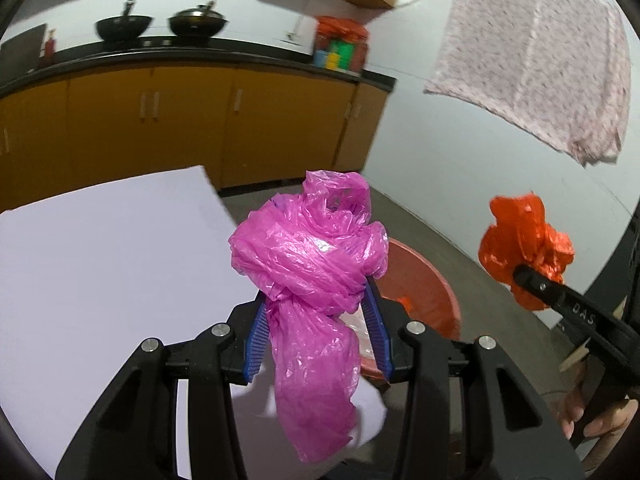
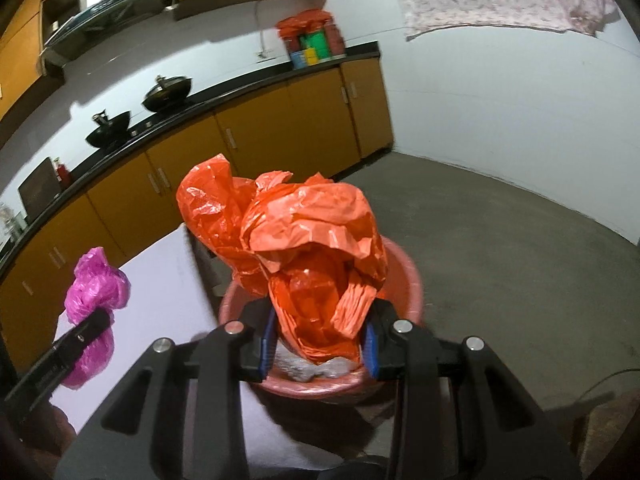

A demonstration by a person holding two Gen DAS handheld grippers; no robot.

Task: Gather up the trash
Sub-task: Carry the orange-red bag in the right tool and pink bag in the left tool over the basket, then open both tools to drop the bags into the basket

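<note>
My left gripper (image 1: 318,332) is shut on a crumpled pink plastic bag (image 1: 312,256) and holds it in the air at the right edge of the white table (image 1: 100,264). The pink bag also shows in the right wrist view (image 2: 96,292). My right gripper (image 2: 320,340) is shut on a crumpled orange plastic bag (image 2: 304,240) and holds it right above a red bin (image 2: 404,276) on the floor. The orange bag also shows in the left wrist view (image 1: 524,248), and so does the red bin (image 1: 428,284). Crumpled whitish trash (image 2: 320,370) lies inside the bin.
Yellow cabinets (image 1: 180,120) under a black counter line the back wall, with two woks (image 1: 124,26) and a jar of coloured items (image 1: 340,46) on top. A patterned cloth (image 1: 540,60) hangs on the right wall. Grey floor (image 2: 500,260) spreads to the right.
</note>
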